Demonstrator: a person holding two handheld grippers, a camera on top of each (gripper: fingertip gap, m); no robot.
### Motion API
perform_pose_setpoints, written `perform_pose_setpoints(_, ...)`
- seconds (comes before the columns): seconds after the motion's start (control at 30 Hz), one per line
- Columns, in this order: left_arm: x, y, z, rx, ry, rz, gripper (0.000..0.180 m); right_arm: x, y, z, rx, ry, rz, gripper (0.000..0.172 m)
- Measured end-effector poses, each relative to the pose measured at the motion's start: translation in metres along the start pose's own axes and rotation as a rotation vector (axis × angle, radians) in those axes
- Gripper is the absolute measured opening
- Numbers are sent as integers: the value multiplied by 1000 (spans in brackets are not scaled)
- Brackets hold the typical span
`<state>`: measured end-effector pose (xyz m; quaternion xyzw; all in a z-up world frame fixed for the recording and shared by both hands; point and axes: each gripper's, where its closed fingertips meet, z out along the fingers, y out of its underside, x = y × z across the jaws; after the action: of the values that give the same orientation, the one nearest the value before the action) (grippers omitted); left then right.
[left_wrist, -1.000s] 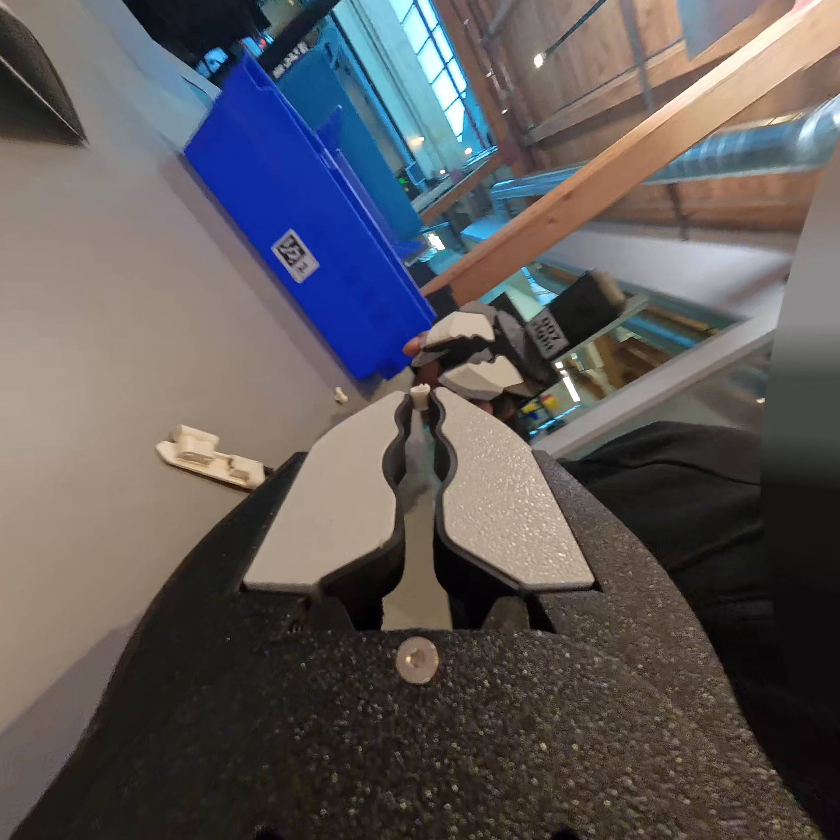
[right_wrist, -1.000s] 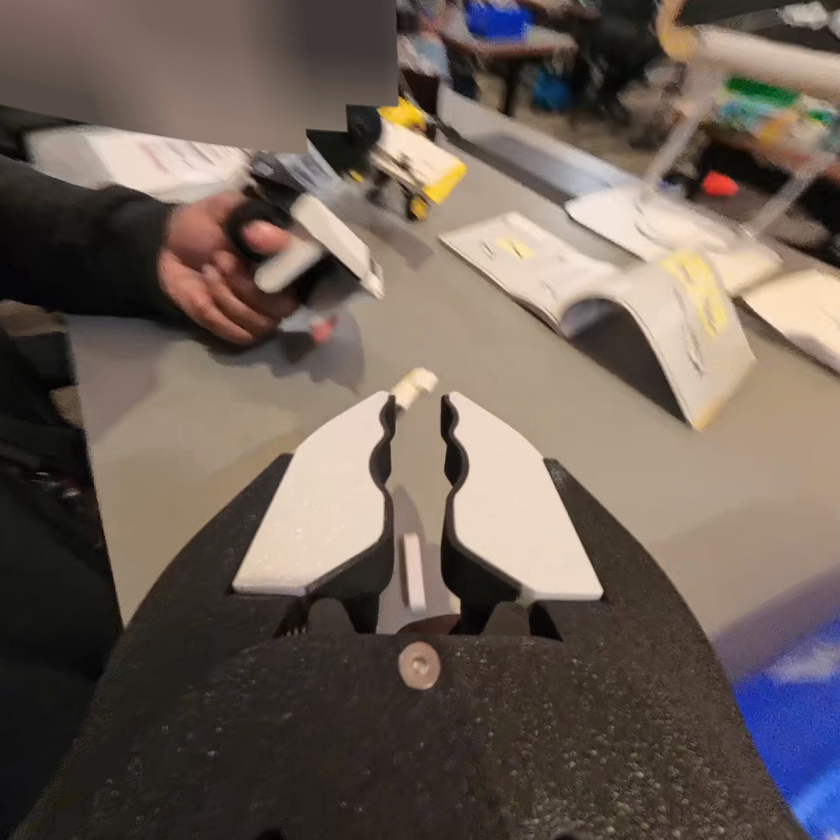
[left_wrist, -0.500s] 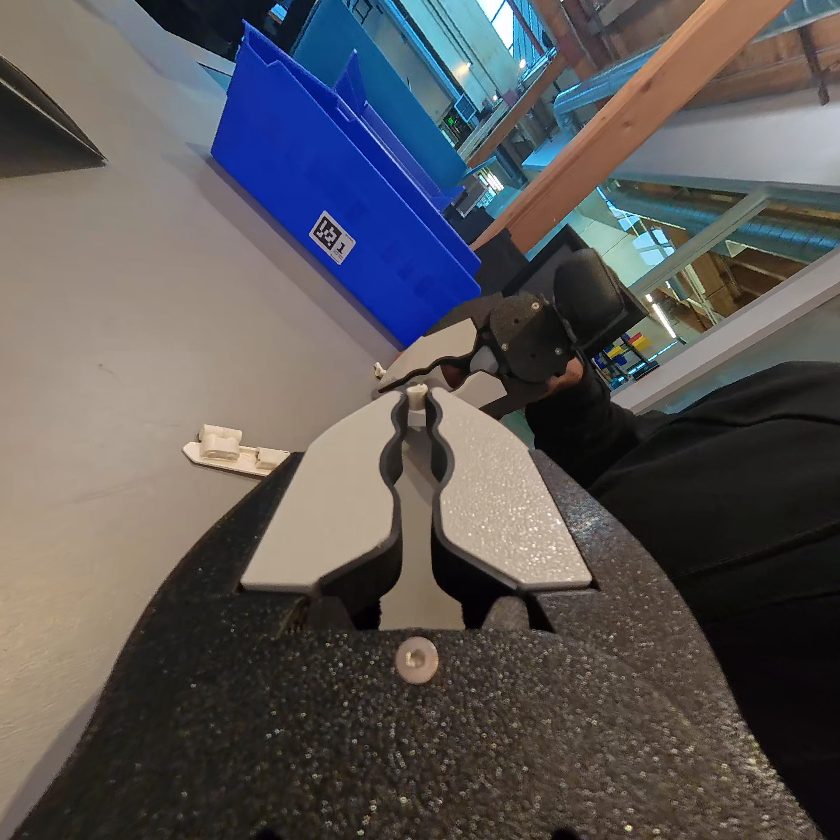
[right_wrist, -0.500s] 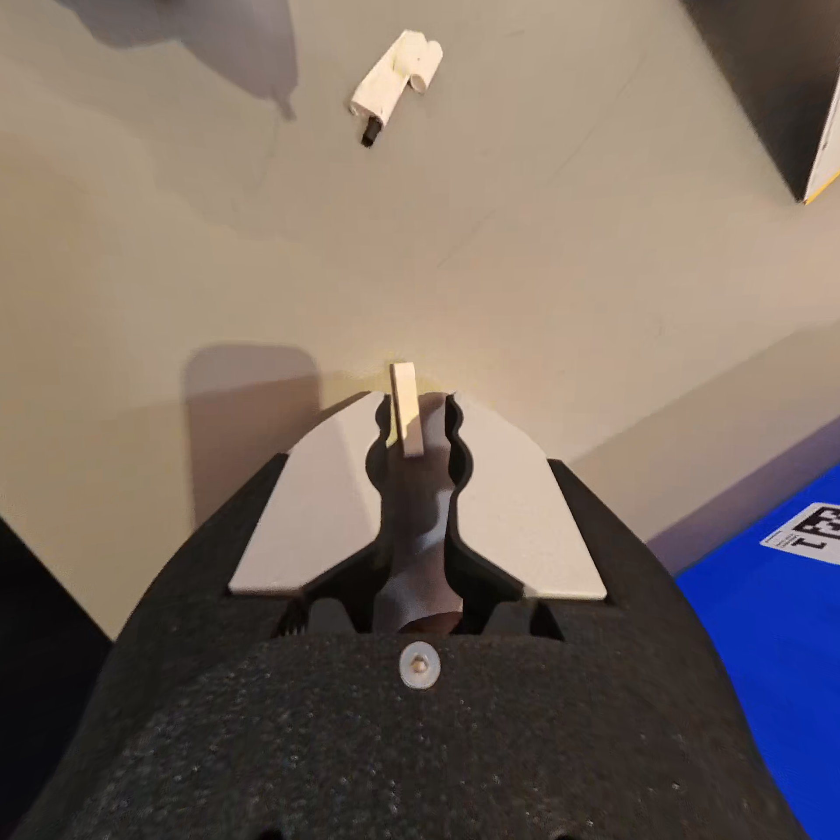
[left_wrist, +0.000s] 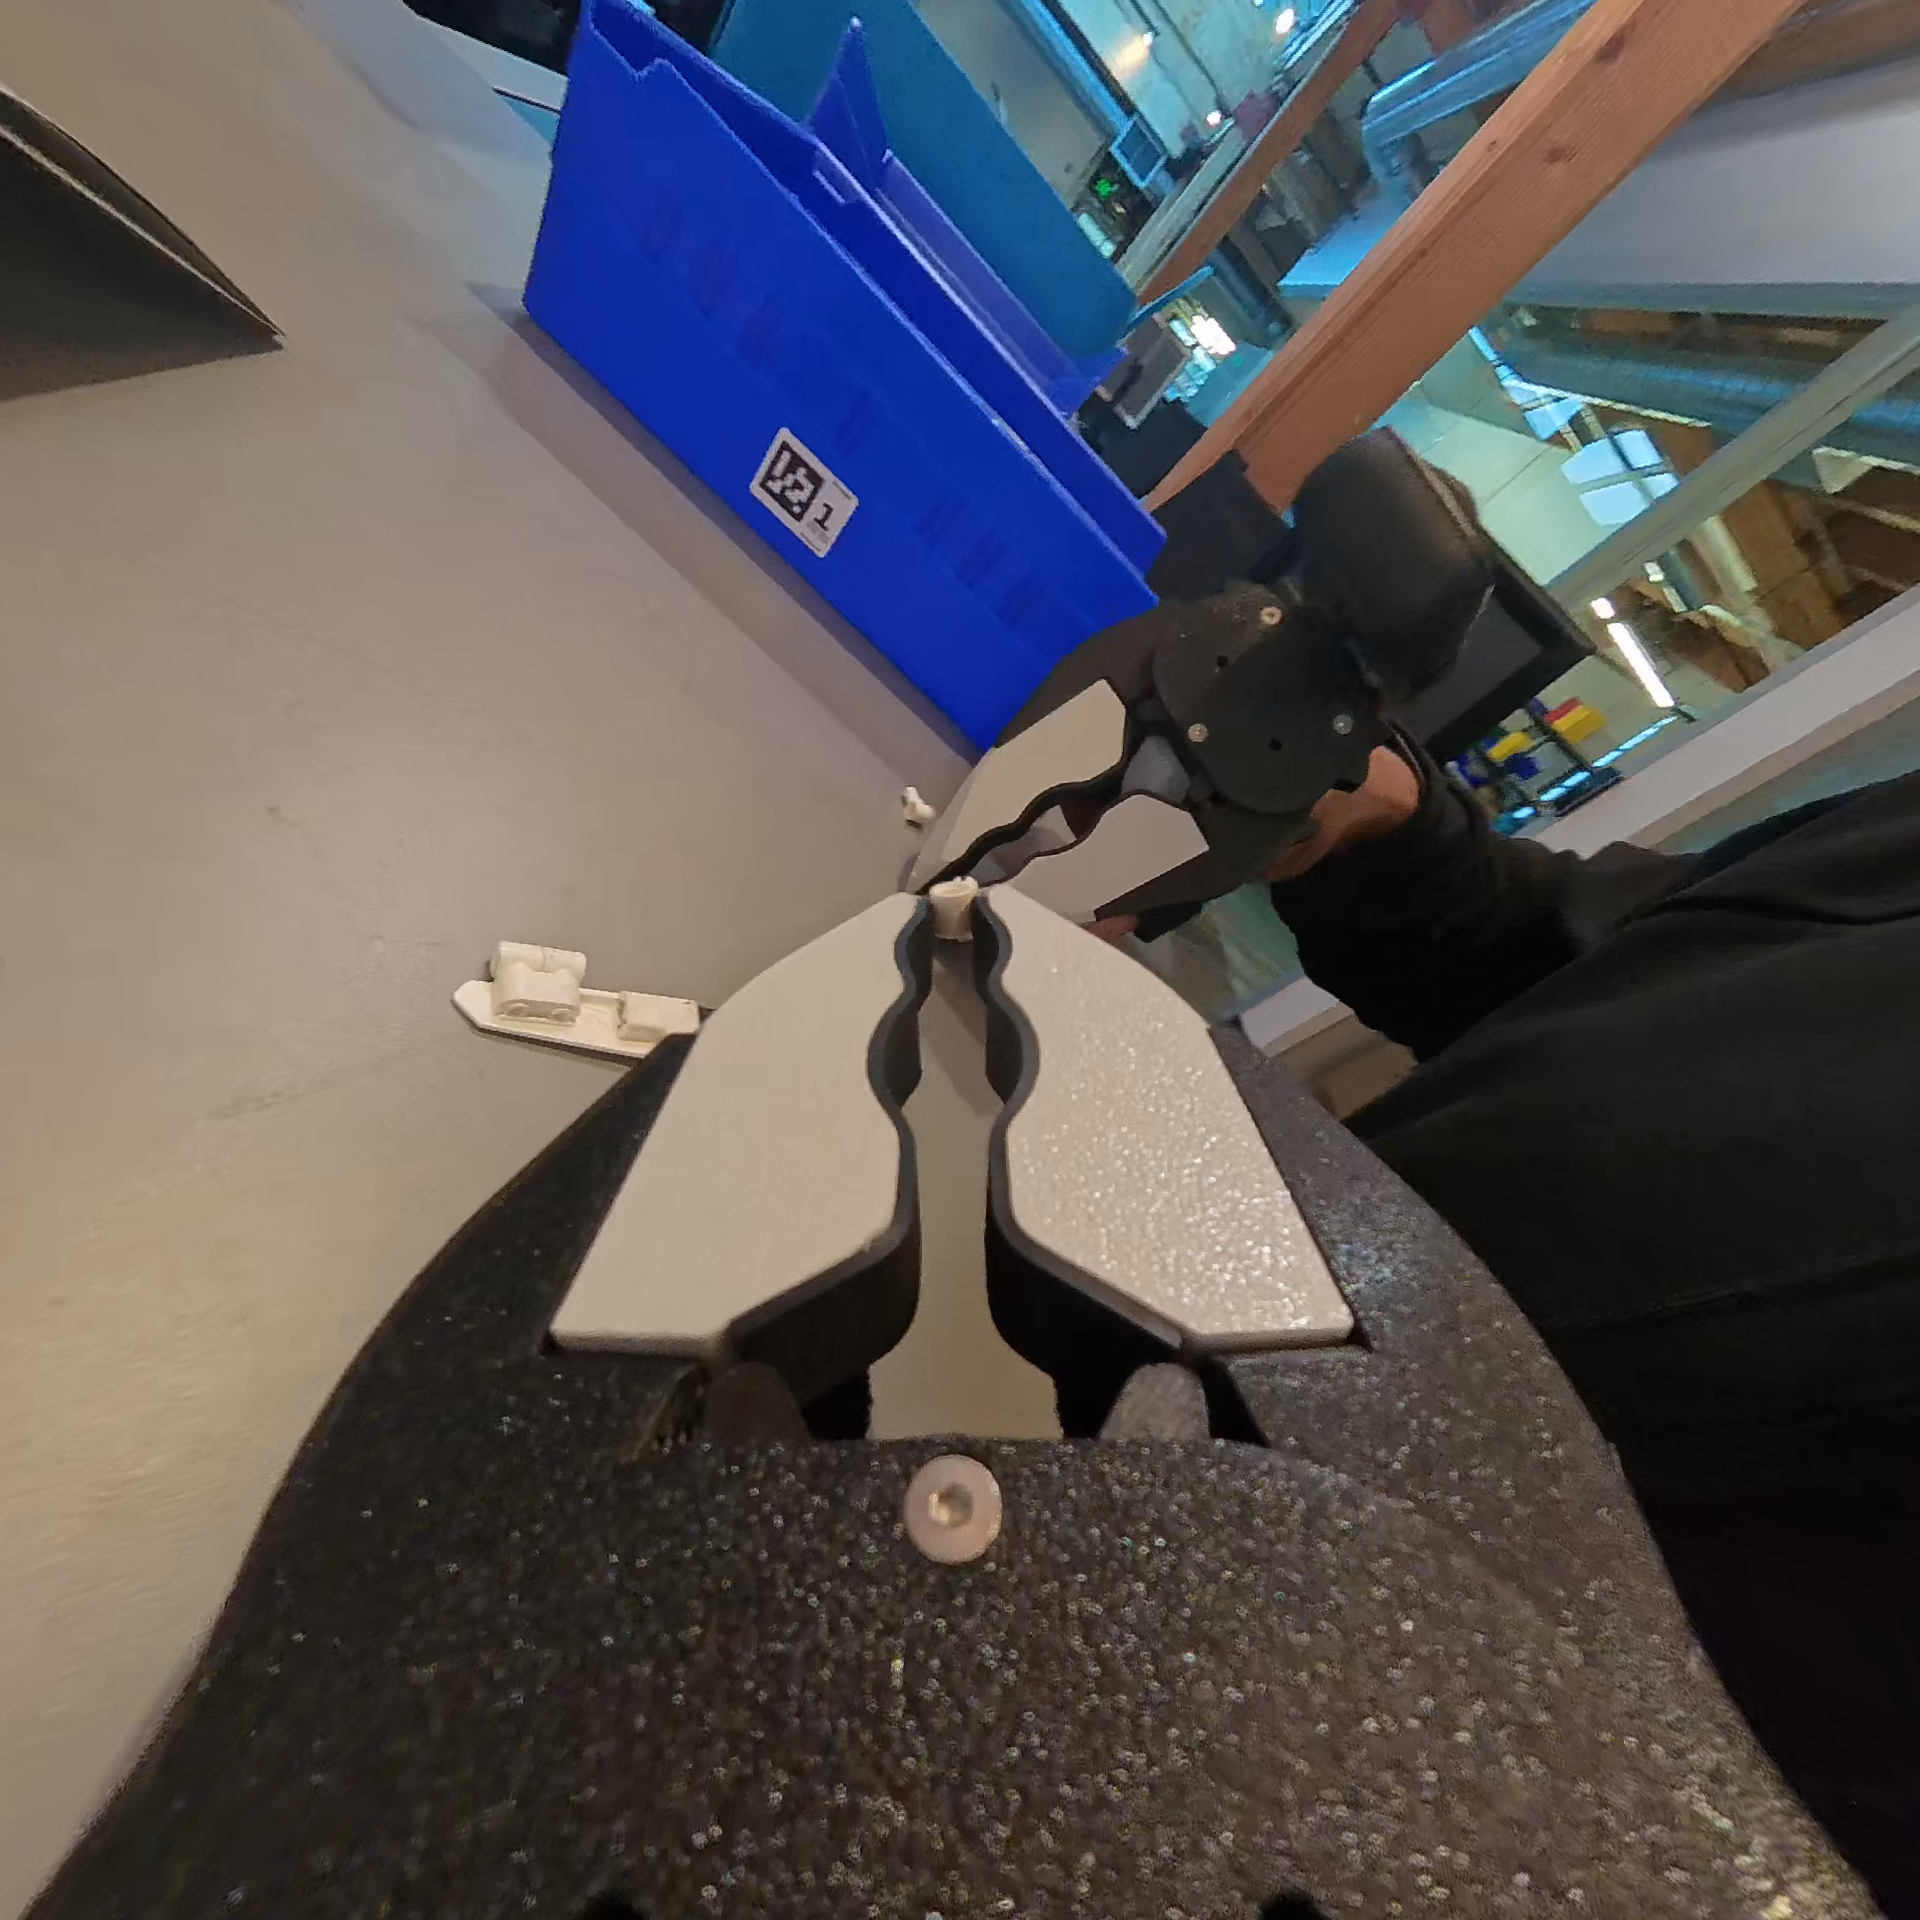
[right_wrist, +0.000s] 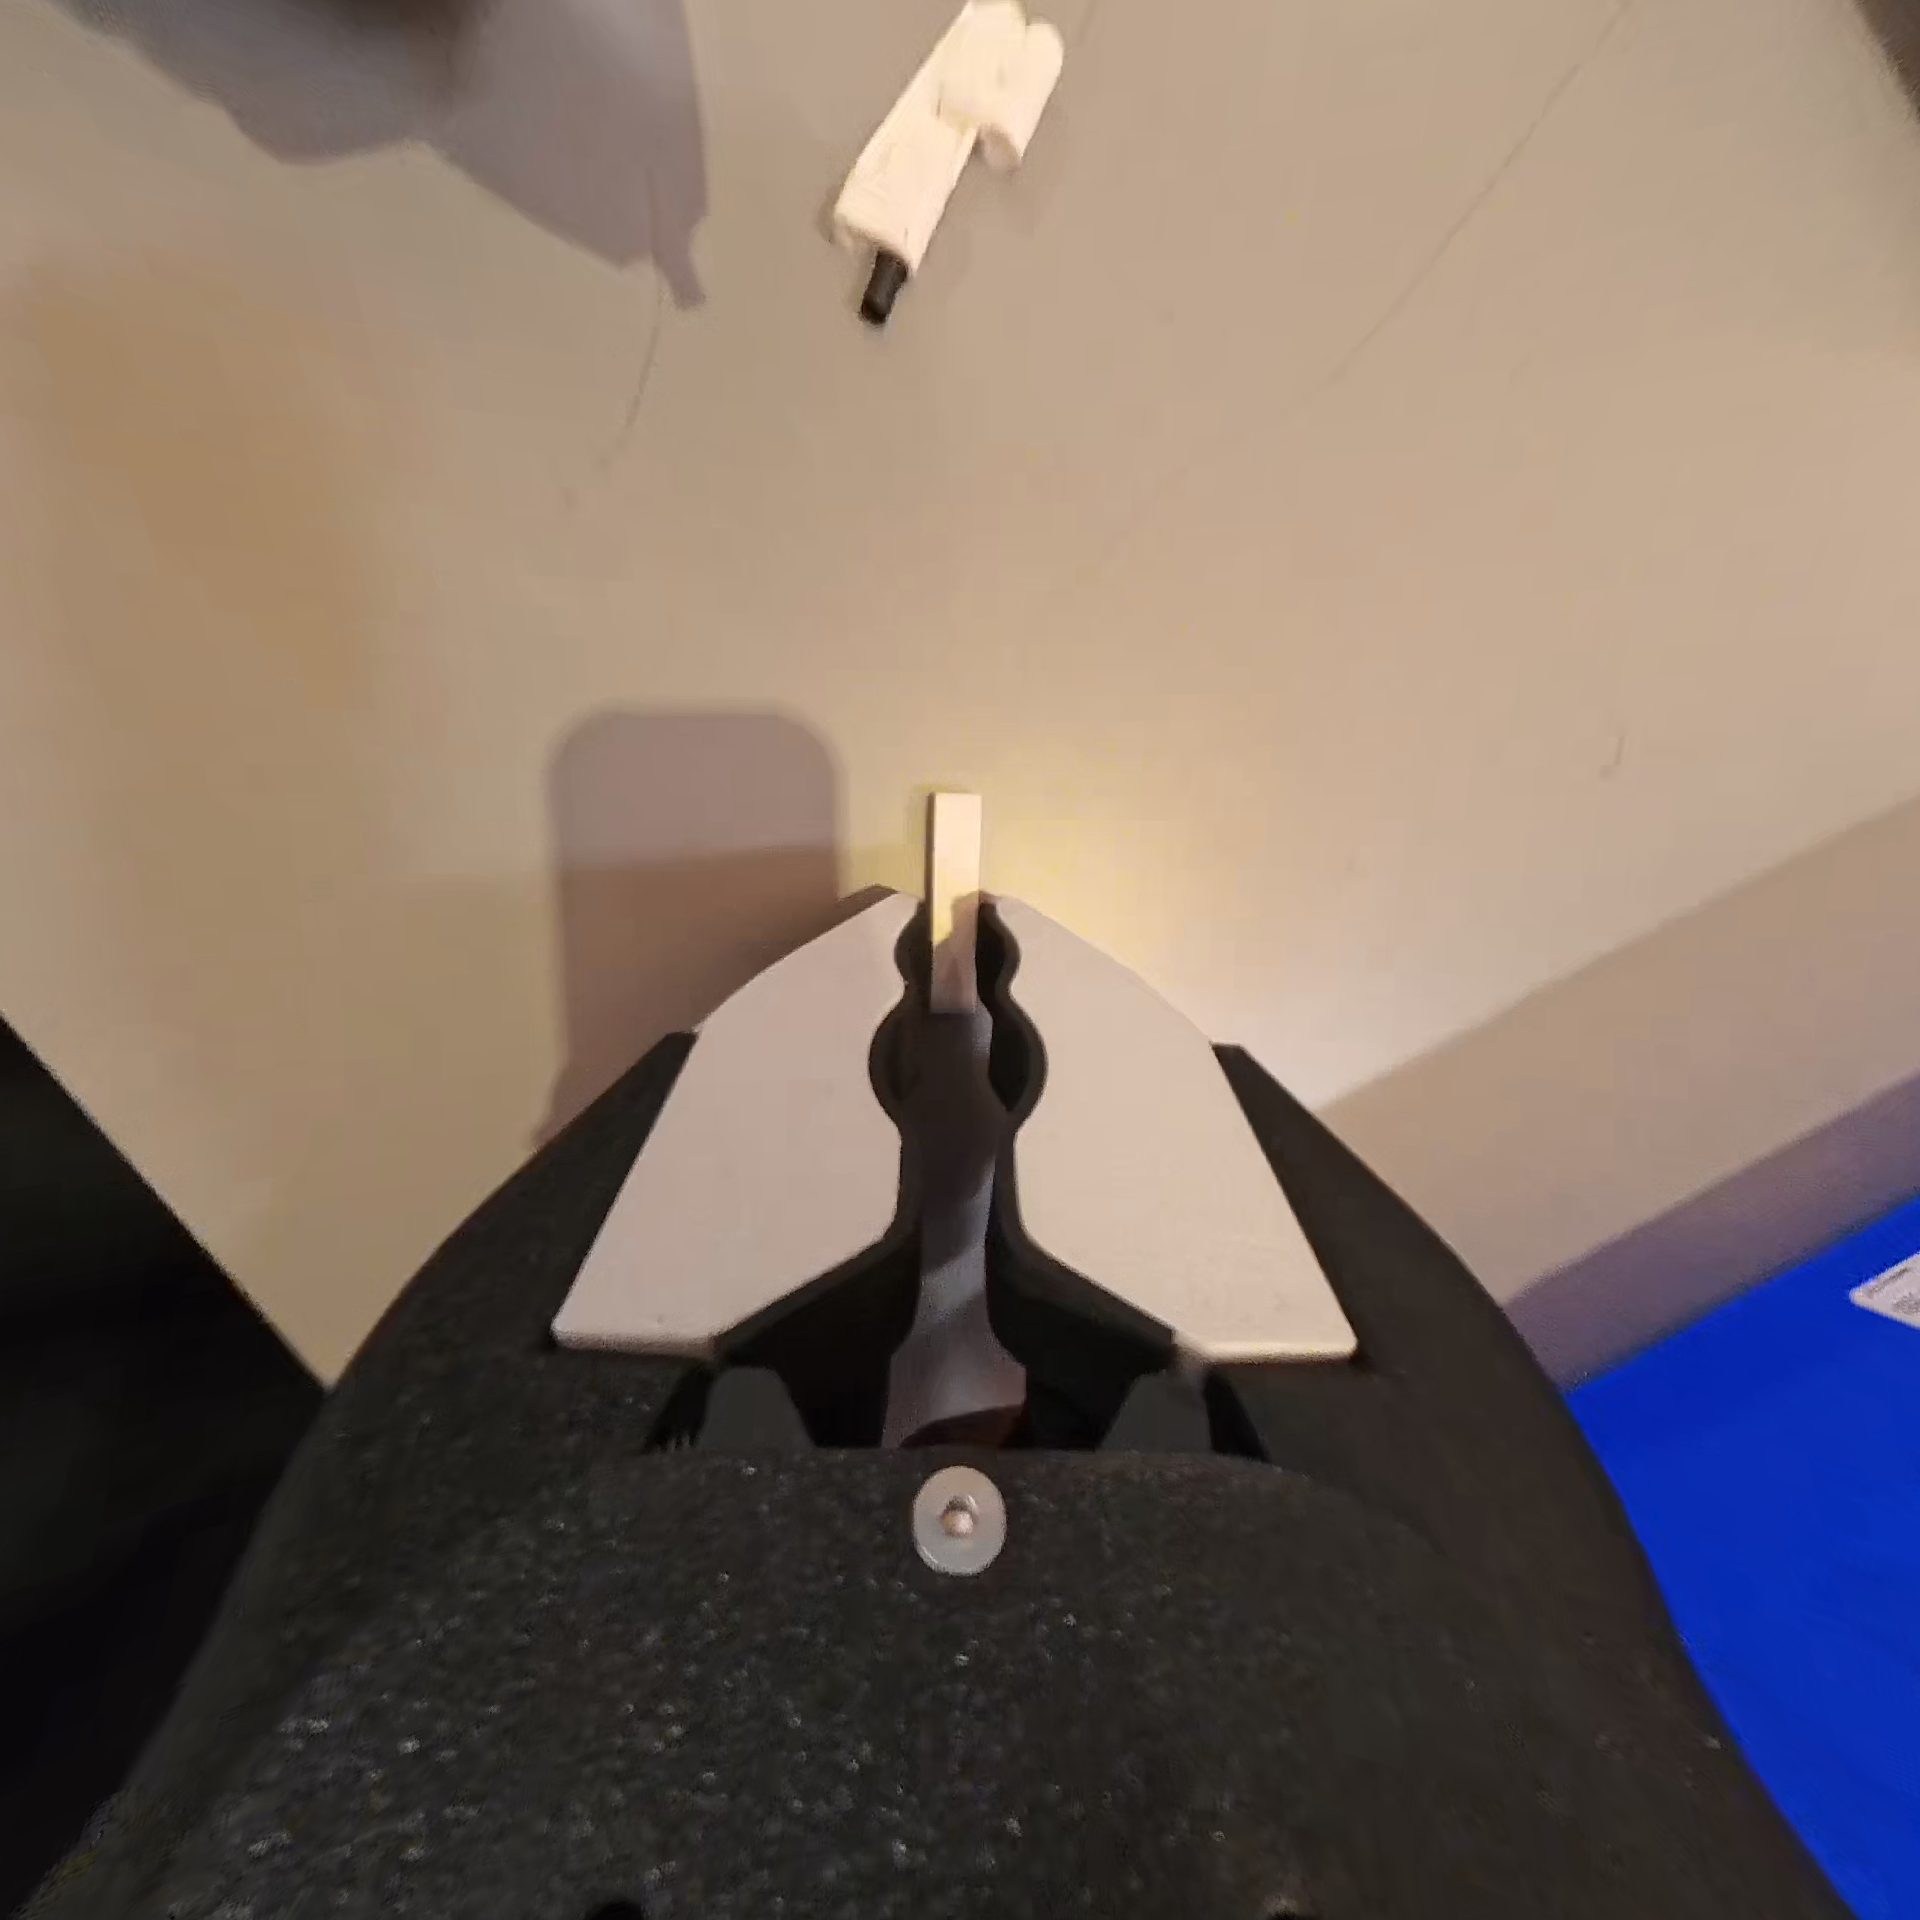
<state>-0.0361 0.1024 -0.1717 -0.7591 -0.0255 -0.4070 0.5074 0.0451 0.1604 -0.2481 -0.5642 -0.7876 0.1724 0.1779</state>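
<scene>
Workshop: timber beams (left_wrist: 1455, 239), ductwork (left_wrist: 1714, 374)

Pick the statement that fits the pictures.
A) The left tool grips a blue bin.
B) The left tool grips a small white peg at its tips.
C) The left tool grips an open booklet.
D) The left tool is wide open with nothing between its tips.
B: in the left wrist view the left tool has its tips closed on a small white peg.
</scene>
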Motion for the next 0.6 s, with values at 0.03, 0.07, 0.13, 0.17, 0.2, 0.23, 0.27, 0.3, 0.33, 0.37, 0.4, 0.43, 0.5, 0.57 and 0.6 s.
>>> perform_pose_setpoints(0.03, -2, 0, 0, 4, -22, 13, 7, 0, -7, 3, 46, 12, 15, 8)
perform_pose_setpoints(0.07, -4, -2, -1, 14, -43, 23, 7, 1, -18, 6, 107, 17, 47, 8)
perform_pose_setpoints(0.13, -10, -6, -2, 46, -88, 30, 7, 2, -45, 8, 254, 9, 141, 8)
perform_pose_setpoints(0.17, -12, -9, -3, 72, -108, 32, 7, 5, -60, 7, 338, 13, 196, 8)
perform_pose_setpoints(0.2, -14, -13, -5, 100, -123, 35, 7, 6, -75, 5, 414, 0, 251, 8)
perform_pose_setpoints(0.23, -16, -17, -7, 128, -143, 38, 7, 7, -89, 2, 493, -19, 315, 8)
perform_pose_setpoints(0.27, -19, -21, -10, 156, -162, 45, 7, 6, -102, 1, 558, -56, 377, 7)
perform_pose_setpoints(0.3, -20, -25, -12, 181, -180, 56, 7, 4, -113, -1, 616, -102, 441, 8)
perform_pose_setpoints(0.33, -22, -27, -15, 201, -202, 71, 7, 2, -122, -1, 662, -144, 494, 8)
perform_pose_setpoints(0.37, -24, -30, -17, 219, -224, 90, 7, 0, -129, -1, 696, -179, 537, 8)
perform_pose_setpoints(0.4, -25, -31, -19, 224, -244, 109, 7, -2, -134, 0, 721, -205, 572, 8)
perform_pose_setpoints(0.43, -27, -32, -20, 223, -268, 128, 7, -3, -138, 1, 740, -220, 594, 8)
perform_pose_setpoints(0.5, -28, -33, -22, 229, -300, 157, 7, -1, -141, 2, 761, -199, 611, 8)
perform_pose_setpoints(0.57, -32, -33, -23, 224, -339, 166, 7, 0, -144, 2, 781, -183, 617, 8)
perform_pose_setpoints(0.6, -33, -32, -23, 216, -347, 170, 7, 0, -145, 1, 791, -168, 614, 8)
